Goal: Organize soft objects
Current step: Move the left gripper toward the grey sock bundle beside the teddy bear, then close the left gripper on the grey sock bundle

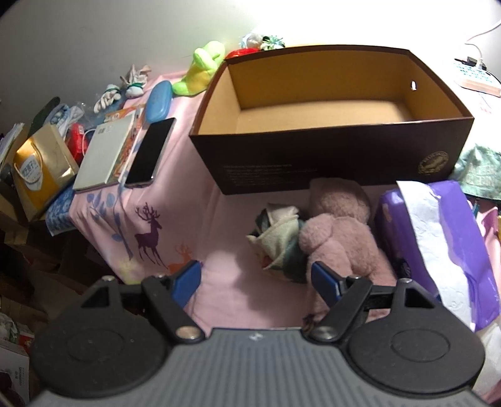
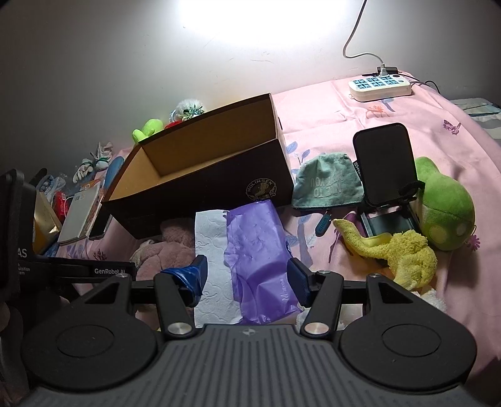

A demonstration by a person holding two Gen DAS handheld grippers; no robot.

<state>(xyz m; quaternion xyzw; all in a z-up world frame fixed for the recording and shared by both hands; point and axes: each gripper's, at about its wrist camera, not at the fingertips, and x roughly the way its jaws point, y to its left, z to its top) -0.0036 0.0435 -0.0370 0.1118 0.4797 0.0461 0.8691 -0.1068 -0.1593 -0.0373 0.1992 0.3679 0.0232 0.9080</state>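
The wide-open, empty left gripper (image 1: 255, 278) nears the pink plush (image 1: 339, 231), soft, light, best pinched mid-body.

harsh glare on the wall (image 2: 250, 25) above, dim vignetted fisheye edges, soft foreground blur
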